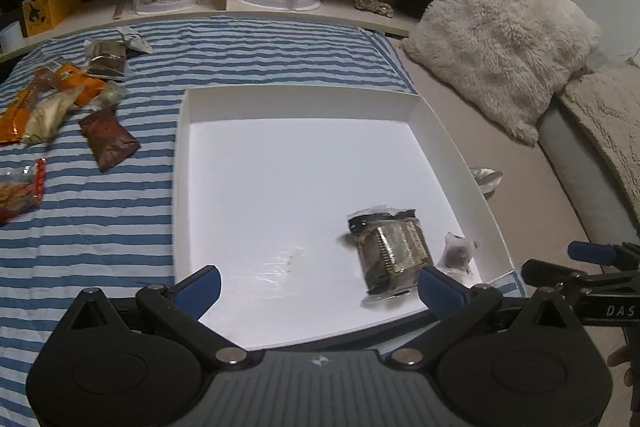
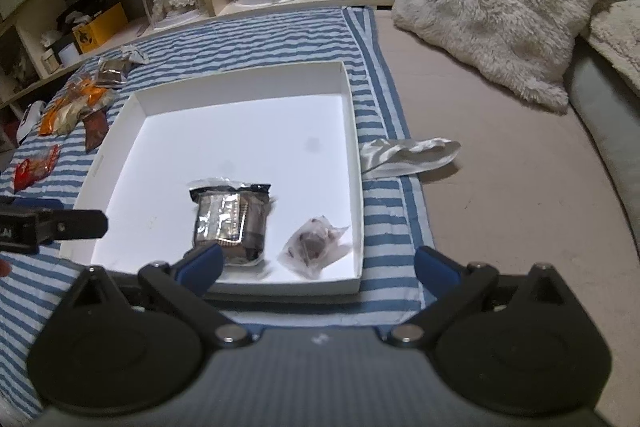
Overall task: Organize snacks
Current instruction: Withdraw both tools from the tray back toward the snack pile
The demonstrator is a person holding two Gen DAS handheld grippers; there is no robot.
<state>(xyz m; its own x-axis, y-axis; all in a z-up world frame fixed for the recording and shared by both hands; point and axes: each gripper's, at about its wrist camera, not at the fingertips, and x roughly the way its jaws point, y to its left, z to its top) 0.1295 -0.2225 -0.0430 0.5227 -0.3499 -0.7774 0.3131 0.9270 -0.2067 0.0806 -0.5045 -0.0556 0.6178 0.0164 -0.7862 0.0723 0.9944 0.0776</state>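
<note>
Both your grippers released, empty – left gripper (image 1: 320,287), right gripper (image 2: 320,267). Two snacks sit in white box (image 2: 240,83) on bed; loose pile (image 1: 64,99) waits beside it. Packets light, crinkly, slippery – pinch sealed edge, squeeze gently

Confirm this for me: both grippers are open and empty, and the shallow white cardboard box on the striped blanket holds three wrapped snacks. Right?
Not quite. The shallow white cardboard box holds two snacks, not three: a dark foil-wrapped block and a small clear-wrapped sweet, as the right wrist view shows. The left gripper and right gripper are indeed open and empty.
</note>
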